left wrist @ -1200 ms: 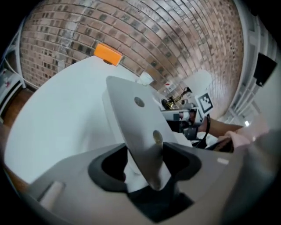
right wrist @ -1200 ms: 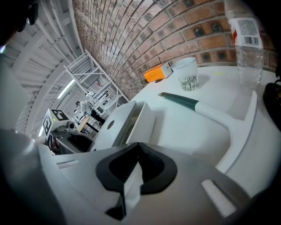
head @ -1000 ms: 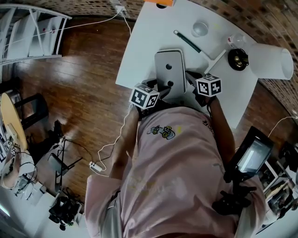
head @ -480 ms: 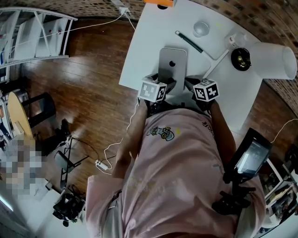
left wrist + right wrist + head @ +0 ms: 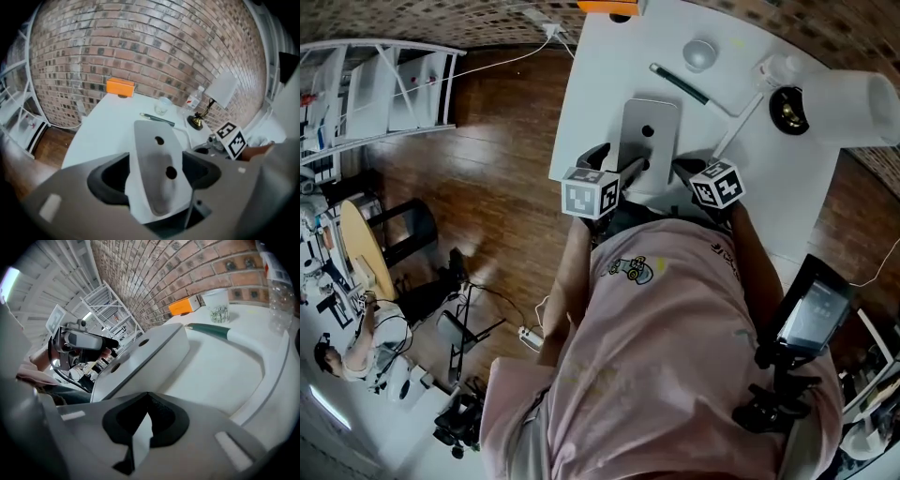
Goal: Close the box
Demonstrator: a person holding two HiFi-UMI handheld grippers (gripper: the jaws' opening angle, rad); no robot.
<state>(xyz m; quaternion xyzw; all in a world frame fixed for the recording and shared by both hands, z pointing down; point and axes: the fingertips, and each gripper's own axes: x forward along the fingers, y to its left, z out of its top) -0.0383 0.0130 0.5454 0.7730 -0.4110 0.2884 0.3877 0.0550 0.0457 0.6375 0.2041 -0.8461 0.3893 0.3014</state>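
The box (image 5: 649, 139) sits at the near edge of the white tabletop (image 5: 600, 84), right in front of the person, its grey lid with two round holes lying down over the white body. The left gripper (image 5: 157, 177) is at the near left corner of the box; its jaws have just been opening and stand well apart, with the near end of the lid between them, and the pads do not look pressed against it. The right gripper (image 5: 145, 427) is at the box's near right side with its jaws closed together on nothing (the box lies just to its left, not between them). Farther back on the tabletop I can see a dark-handled pen (image 5: 157, 119), a small cup (image 5: 163, 105), a clear bottle (image 5: 194, 100) and a lamp (image 5: 219, 90), and at the far edge an orange block (image 5: 120, 87) against the brick wall (image 5: 140, 42).
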